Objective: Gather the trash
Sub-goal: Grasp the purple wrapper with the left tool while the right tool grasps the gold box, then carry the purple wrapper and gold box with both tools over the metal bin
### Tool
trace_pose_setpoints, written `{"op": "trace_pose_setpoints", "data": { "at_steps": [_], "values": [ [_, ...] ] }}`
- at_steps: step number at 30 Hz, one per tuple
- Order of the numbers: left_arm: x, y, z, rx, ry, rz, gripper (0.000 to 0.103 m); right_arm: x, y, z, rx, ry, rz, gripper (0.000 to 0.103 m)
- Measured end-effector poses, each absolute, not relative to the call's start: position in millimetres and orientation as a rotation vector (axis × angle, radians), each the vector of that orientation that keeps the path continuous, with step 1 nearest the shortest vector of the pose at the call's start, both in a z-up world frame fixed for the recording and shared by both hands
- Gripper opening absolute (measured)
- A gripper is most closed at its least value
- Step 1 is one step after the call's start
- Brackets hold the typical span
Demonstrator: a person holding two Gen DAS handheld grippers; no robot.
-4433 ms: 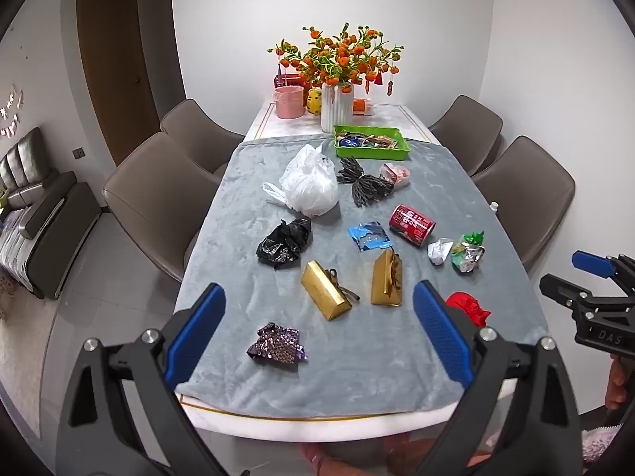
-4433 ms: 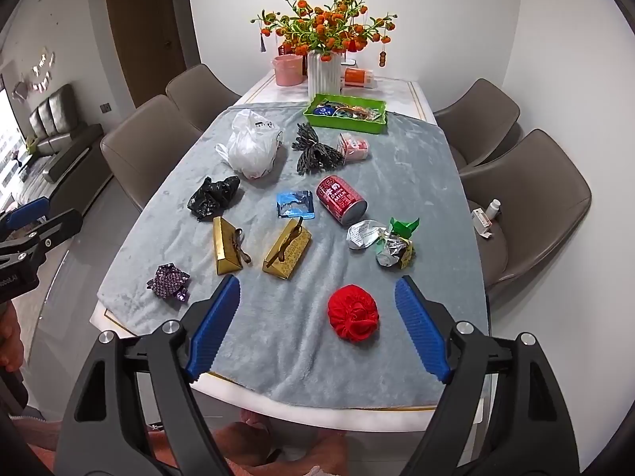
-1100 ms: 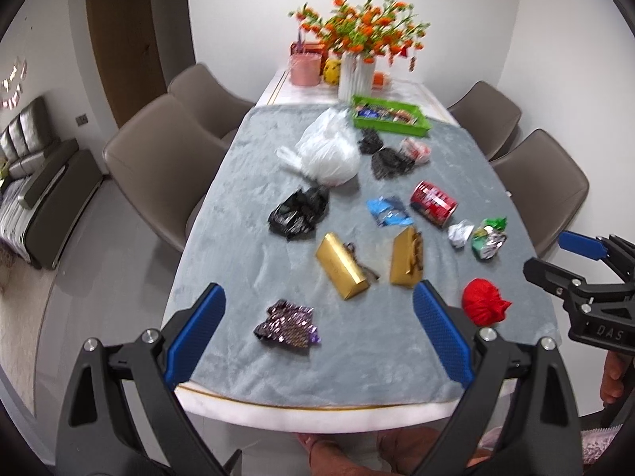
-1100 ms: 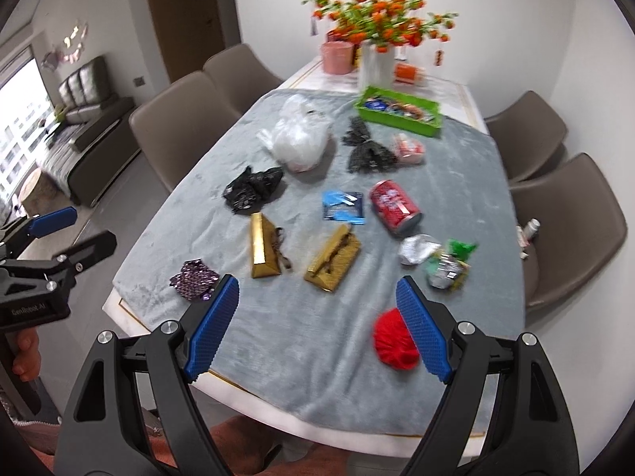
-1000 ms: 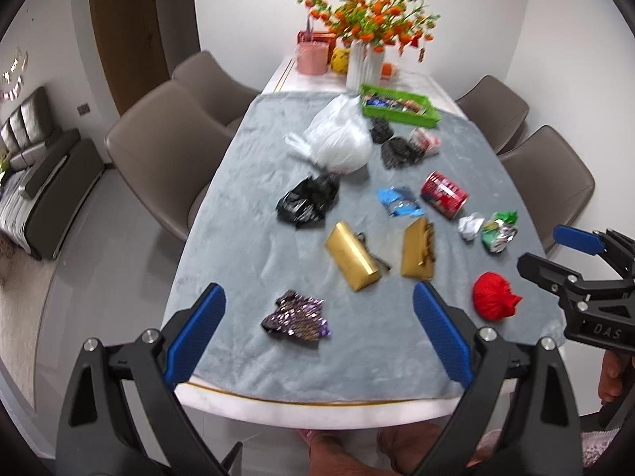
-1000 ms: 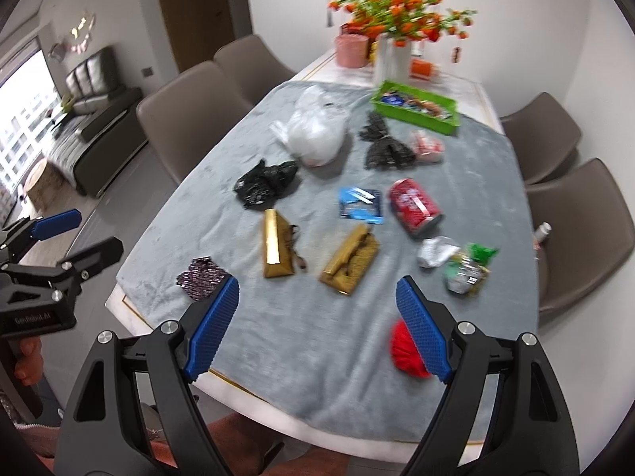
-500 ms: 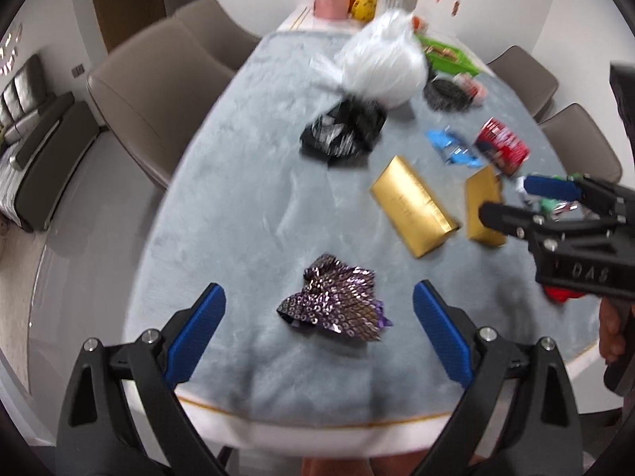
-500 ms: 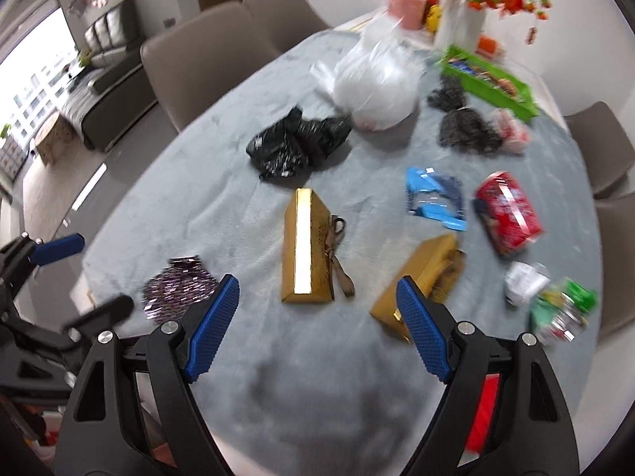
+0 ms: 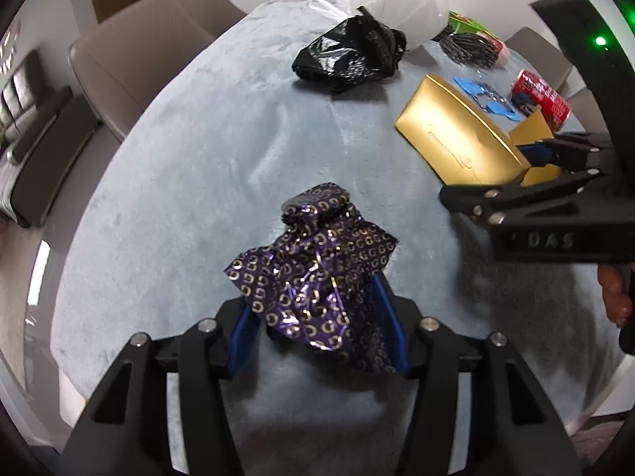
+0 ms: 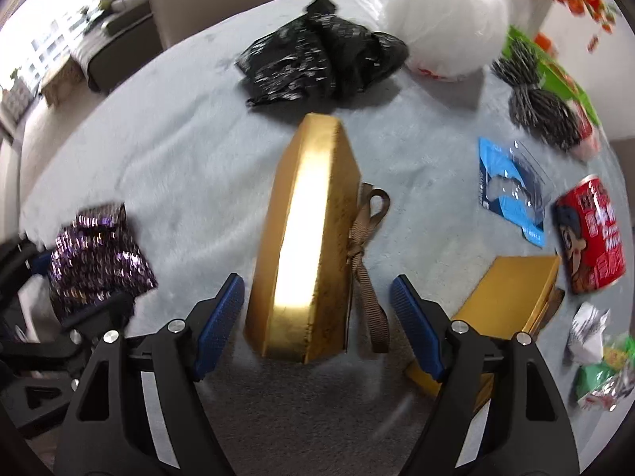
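While both claws point steeply down at the grey-covered bench (image 9: 190,150), each has picked its own piece of trash. The left claw (image 9: 317,327) has just been closing and its blue pads now press the crumpled purple foil wrapper (image 9: 313,273) from both sides — clenched on it, the wrapper resting on the cloth. The right claw (image 10: 317,327) has also been narrowing, but a gap remains at each side of the gold box (image 10: 305,246) with the brown ribbon (image 10: 365,261) — not gripped yet, probably because its length must first sit between the pads.
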State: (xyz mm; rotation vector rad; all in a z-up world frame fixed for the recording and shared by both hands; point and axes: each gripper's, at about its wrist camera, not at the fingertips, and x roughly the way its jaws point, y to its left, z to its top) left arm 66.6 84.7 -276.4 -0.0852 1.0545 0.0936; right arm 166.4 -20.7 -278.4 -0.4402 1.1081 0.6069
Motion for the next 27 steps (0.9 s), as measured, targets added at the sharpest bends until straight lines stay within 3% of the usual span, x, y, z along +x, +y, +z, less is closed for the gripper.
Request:
{"op": "trace_pose_setpoints", "data": {
  "at_steps": [2, 4, 7, 27],
  "values": [
    [67.1, 85.7, -274.7, -0.093, 1.047, 0.095, 0.037, 166.9, -22.3, -277.9, -0.419, 1.122, 0.618, 0.048],
    [69.8, 88.0, -273.1, -0.109, 1.043, 0.094, 0.022, 167.8, -21.4, -275.4, -0.423, 1.124, 0.628, 0.048],
    [70.6, 93.4, -268.6, -0.140, 1.030, 0.091, 0.013, 169.3, -24.5, -268.8, -0.410, 1.120, 0.640, 0.047],
    [45.2, 121.6, -175.7, -0.158, 0.911, 0.228, 0.008, 152.2, -4.1, -180.2, -0.428, 1.060, 0.793, 0.047]
  ]
}}
